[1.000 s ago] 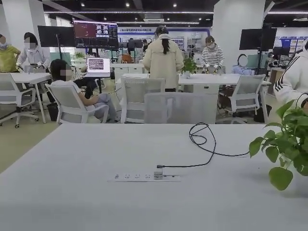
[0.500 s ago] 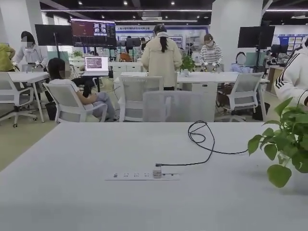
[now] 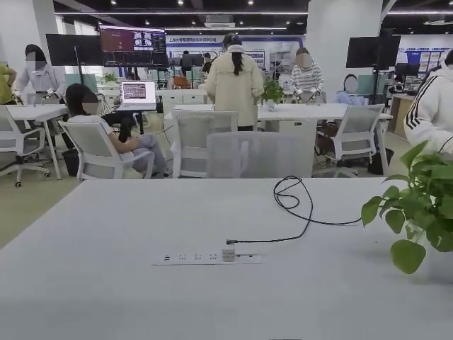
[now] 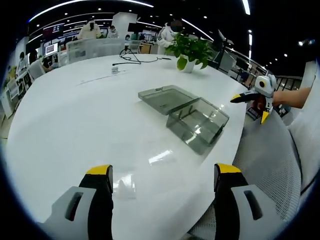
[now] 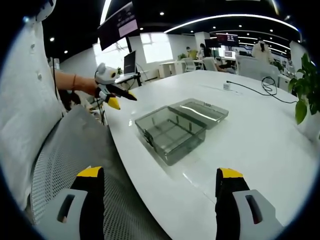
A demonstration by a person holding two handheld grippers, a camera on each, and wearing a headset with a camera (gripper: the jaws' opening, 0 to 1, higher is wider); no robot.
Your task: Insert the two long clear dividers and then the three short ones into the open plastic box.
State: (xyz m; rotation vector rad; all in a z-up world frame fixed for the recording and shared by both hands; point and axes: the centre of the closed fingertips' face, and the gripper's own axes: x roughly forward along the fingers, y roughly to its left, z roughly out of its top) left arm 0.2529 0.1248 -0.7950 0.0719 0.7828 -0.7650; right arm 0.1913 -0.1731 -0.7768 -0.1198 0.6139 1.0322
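On the white table (image 4: 75,115) the box (image 4: 196,121) lies open, left gripper (image 4: 163,170) and right gripper (image 5: 160,173) wide-jawed.

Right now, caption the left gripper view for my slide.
Left gripper, fingers open, faces an open smoky clear plastic box on the white table, right gripper beyond.

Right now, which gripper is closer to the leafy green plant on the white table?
Right, probably. The right gripper has the leafy green plant close on its right; the left gripper sees it far across the white table.
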